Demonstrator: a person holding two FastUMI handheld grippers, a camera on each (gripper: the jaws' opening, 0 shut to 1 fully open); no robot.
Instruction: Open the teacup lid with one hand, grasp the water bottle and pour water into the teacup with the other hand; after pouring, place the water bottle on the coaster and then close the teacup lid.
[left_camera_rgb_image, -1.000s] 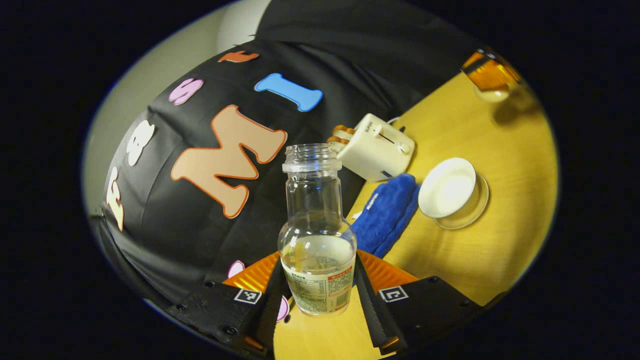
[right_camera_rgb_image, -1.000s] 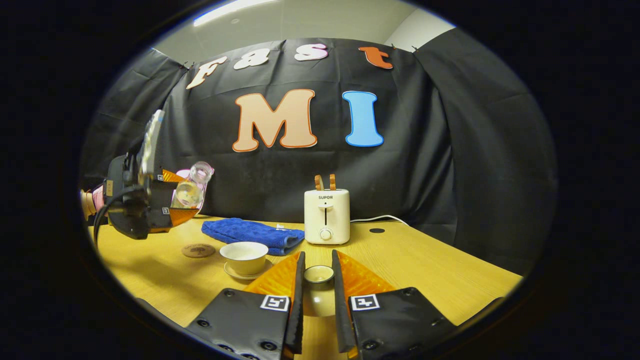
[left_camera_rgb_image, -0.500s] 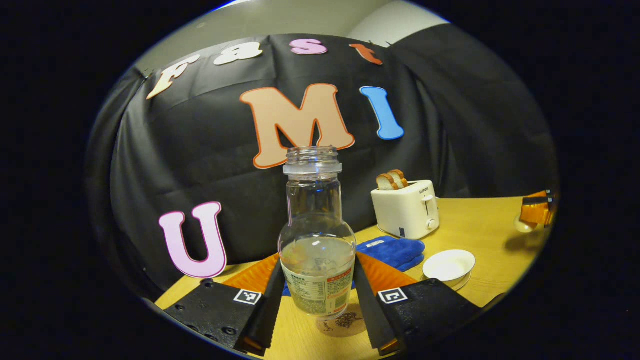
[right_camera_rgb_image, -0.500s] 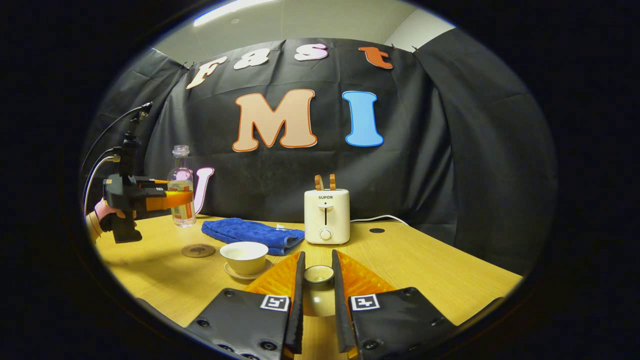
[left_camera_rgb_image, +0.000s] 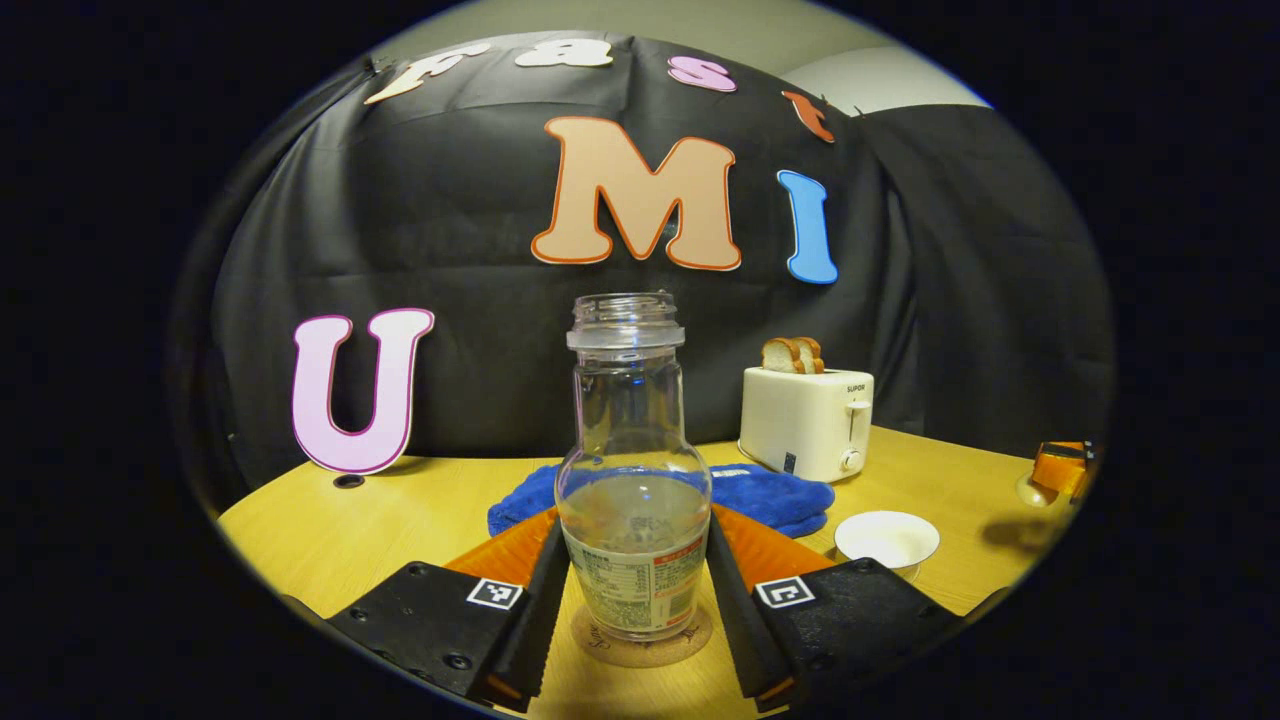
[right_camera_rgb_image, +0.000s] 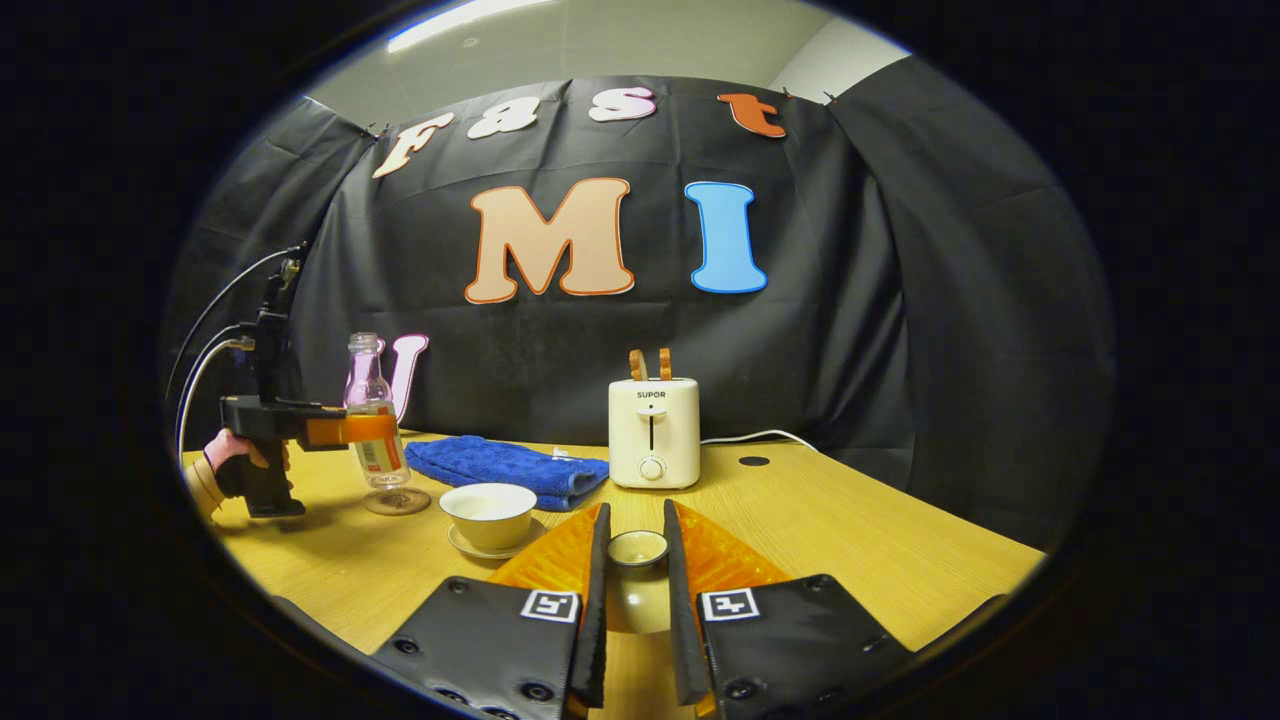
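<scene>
Left gripper view: the left gripper (left_camera_rgb_image: 634, 600) has its 2 fingers clamped on the clear glass water bottle w/ printed label (left_camera_rgb_image: 634, 480), which stands upright on the round cork coaster (left_camera_rgb_image: 641, 641). The white open teacup (left_camera_rgb_image: 887, 540) sits to the right, near a blue towel (left_camera_rgb_image: 770, 497).

Right gripper view: the right gripper (right_camera_rgb_image: 634, 600) has its fingers closed on the white teacup lid (right_camera_rgb_image: 637, 549), above the yellow wooden table (right_camera_rgb_image: 850, 530). The cream toaster (right_camera_rgb_image: 653, 432) stands behind.

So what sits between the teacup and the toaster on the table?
The blue towel. In the right gripper view it lies behind the teacup, its folded end reaching up beside the toaster. The left gripper view also shows it in that stretch.
</scene>
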